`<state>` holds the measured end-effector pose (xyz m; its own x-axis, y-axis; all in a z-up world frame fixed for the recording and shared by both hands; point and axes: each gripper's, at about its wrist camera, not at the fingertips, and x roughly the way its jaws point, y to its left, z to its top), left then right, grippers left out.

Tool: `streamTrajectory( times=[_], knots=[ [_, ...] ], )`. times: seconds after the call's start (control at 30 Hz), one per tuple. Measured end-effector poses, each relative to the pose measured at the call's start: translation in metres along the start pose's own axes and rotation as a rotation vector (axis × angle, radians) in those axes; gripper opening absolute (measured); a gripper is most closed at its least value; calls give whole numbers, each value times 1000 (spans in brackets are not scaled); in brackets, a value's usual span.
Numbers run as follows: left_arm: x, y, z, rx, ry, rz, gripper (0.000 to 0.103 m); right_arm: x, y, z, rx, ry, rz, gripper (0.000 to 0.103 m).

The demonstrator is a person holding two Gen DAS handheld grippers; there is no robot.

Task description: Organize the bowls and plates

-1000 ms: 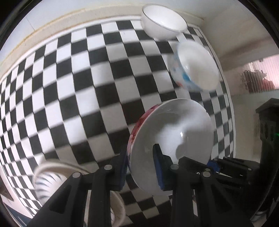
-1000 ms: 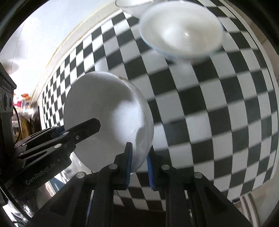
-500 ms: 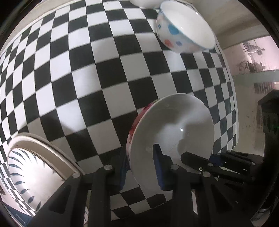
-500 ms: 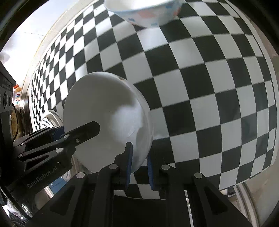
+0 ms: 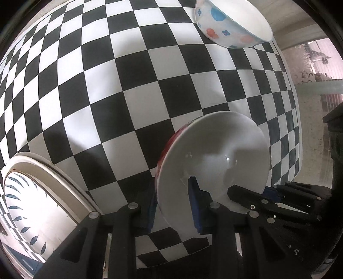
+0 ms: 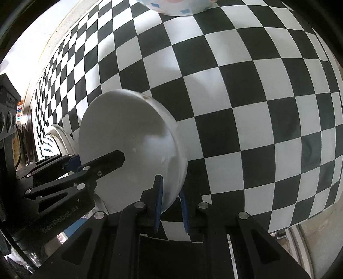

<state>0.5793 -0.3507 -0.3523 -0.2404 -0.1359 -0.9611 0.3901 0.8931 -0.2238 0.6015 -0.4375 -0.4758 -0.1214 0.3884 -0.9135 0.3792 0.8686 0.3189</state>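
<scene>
We're only seeing part of the spotted bowl in the right wrist view, since the top edge is chopping it off. The leaf-patterned plate is running off the left wrist frame, and the gripper arms are hiding its lower part.

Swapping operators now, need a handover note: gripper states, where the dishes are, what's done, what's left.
Left gripper: shut on the rim of the red-patterned bowl, held tilted above the checkered table.
Right gripper: shut on the rim of the plain white bowl, also held off the table.
The two held bowls are side by side, not nested.
The spotted bowl sits at the table's far end; the leaf-pattern plate lies near-left.
Done: both bowls picked up.
Left: probably stack the bowls, maybe by the spotted one; nothing stacked in view yet.
</scene>
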Motion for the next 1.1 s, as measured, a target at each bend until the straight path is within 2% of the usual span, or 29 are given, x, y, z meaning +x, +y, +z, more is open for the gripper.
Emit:
streamTrajectory(
  times=[0.33,0.6,0.77,0.9,1.07,1.1],
  knots=[
    [-2,-3,-4,10,19,13,25,-9,-7,-2,-6,17,7,18],
    [-35,-1,-13,17,-30,66,25,-27,-6,-8,-10,12,17,18],
    [-70,-1,-12,12,-97,69,26,-60,-4,-13,-25,-34,18,18],
    [-101,-5,6,17,-174,81,26,-92,-1,-5,-37,-87,18,18],
    [-127,-6,45,16,-228,78,26,-132,4,26,-55,-157,18,19],
    [-131,-4,56,13,-237,68,26,-138,4,34,-55,-167,23,27]
  ],
)
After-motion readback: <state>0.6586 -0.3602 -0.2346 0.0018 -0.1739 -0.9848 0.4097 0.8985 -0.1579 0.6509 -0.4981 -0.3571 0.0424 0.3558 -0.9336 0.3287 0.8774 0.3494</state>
